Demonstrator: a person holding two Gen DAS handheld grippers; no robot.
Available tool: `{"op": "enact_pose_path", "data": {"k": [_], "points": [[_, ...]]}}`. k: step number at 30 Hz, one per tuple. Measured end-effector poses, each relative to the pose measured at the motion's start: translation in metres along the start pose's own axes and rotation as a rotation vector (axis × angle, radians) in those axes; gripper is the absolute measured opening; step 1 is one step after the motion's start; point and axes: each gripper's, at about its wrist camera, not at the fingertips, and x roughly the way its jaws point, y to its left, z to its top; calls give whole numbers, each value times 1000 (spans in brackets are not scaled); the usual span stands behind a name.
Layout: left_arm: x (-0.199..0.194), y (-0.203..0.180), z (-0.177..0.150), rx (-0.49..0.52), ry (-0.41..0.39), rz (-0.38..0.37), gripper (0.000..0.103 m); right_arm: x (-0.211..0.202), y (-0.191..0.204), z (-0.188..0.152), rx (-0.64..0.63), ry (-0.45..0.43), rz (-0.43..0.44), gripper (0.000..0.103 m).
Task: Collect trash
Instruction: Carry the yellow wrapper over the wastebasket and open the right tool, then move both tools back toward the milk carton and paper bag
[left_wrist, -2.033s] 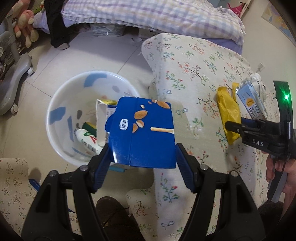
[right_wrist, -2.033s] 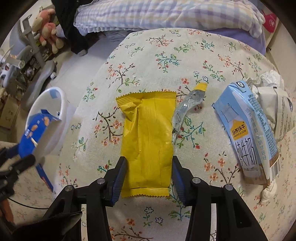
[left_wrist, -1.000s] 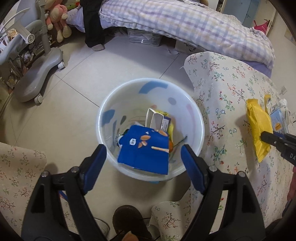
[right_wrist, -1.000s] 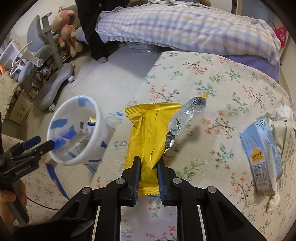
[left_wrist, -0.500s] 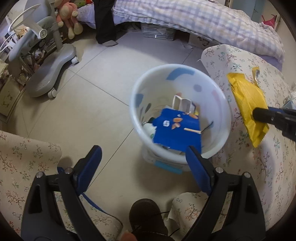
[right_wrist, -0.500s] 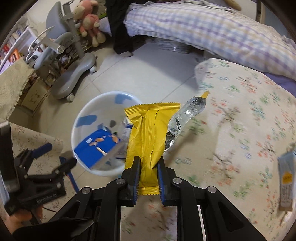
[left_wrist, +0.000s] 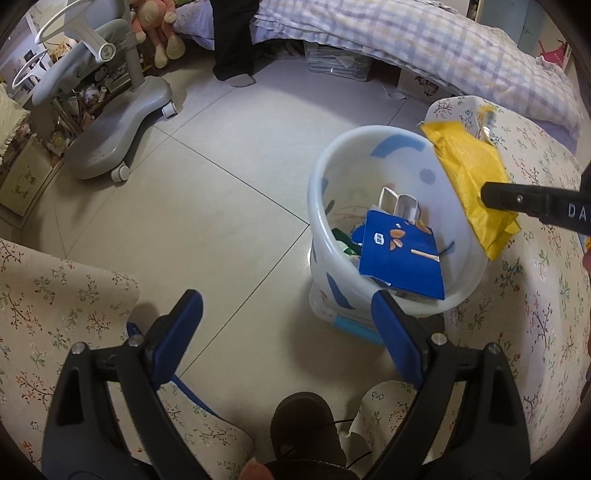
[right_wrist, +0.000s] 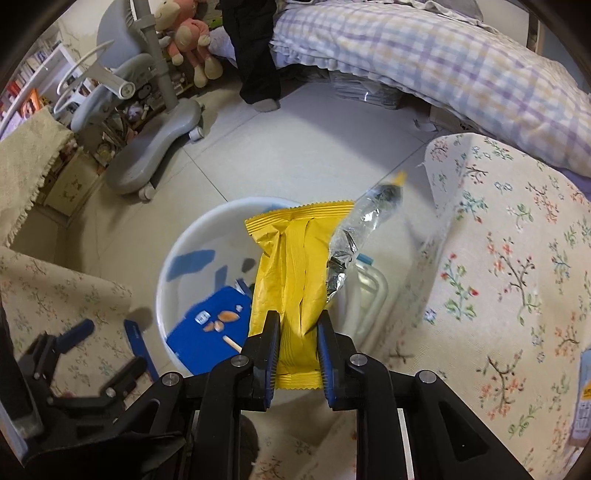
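Two tools, one load. My right tool (right_wrist: 297, 321) has the yellow wrapper (right_wrist: 295, 266) by its near crimped end. Its jaws have just been easing apart, and the wrapper sits between them, touching both pads. The rest of the wrapper runs forward past the fingertips, creased and puffed, with a crumpled foil strip (right_wrist: 354, 236) beside its far right edge.

I judge it nearly weightless, limp and slick. The crimped seam is the sound place to pinch, since the film elsewhere would fold and slide, and once freed it should flutter rather than drop straight.

Beyond and below the fingertips, slightly left, stands the white bin (right_wrist: 173, 258), a blue carton (right_wrist: 207, 332) inside. To the right lies the floral surface (right_wrist: 498, 295).

My left tool (left_wrist: 286, 299) is spread wide and empty over the floor, the bin ahead to its right.
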Motion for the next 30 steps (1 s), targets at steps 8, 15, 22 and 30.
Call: {"op": "enact_pose_path", "data": {"k": [8,15,22,30], "points": [[-5,-1,-2,6,16,-19,92,-28,-23,-12,78,-25,-12,54],[-13,-10,-5,-11,44,-73,92,-70,-63,-43,135,-42,-83,56],[-28,-38,-4,-9,50,-139,92,-115,-120,-84,227,-61,-141,63],[-41,-92,-1,29,55,-198,92,-158,-187,-122,354,-119,-175,69]]}}
